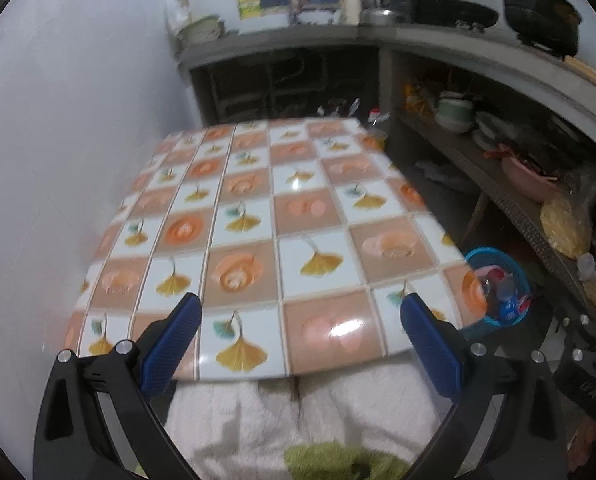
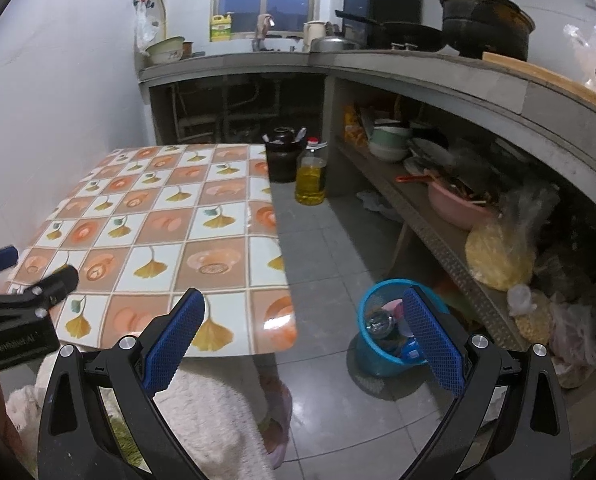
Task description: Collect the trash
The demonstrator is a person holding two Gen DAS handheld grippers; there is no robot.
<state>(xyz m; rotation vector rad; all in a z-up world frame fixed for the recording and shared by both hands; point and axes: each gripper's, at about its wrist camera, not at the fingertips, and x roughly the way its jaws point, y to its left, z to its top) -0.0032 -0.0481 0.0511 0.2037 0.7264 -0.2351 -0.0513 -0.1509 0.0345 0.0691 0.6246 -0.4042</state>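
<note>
Both pairs of jaws stand spread wide with nothing between them. The left gripper [image 1: 296, 312] hangs over the near edge of the worktop [image 1: 258, 216], its blue pads [image 1: 170, 348] framing the glossy checked cloth of orange squares and yellow ginkgo leaves. No loose item shows on that cloth. The worktop's left side lies close along a white wall [image 1: 58, 120]; its right edge drops to a grey tiled floor [image 2: 330, 248].

The right gripper [image 2: 304, 312] sits beyond the worktop's near right corner, above the floor. Between its pads, and just to the right of the corner, stands the blue waste basket [image 2: 378, 356] on the tiles. It is a mesh-sided tub, open at the top, with a clear bottle and pink, red and blue scraps inside; what they are exactly is hard to tell. In the left view the basket [image 1: 498, 292] appears just past the worktop's right edge.

A strip of bare floor runs between the worktop and a low shelf [image 2: 438, 232] crowded with bowls, a pink basin [image 2: 454, 208] and bagged food. At the far end of that strip an oil bottle [image 2: 311, 176] and a dark jar [image 2: 282, 156] stand on the floor. White fleecy fabric [image 2: 218, 420] lies under the grippers at the worktop's near edge.
</note>
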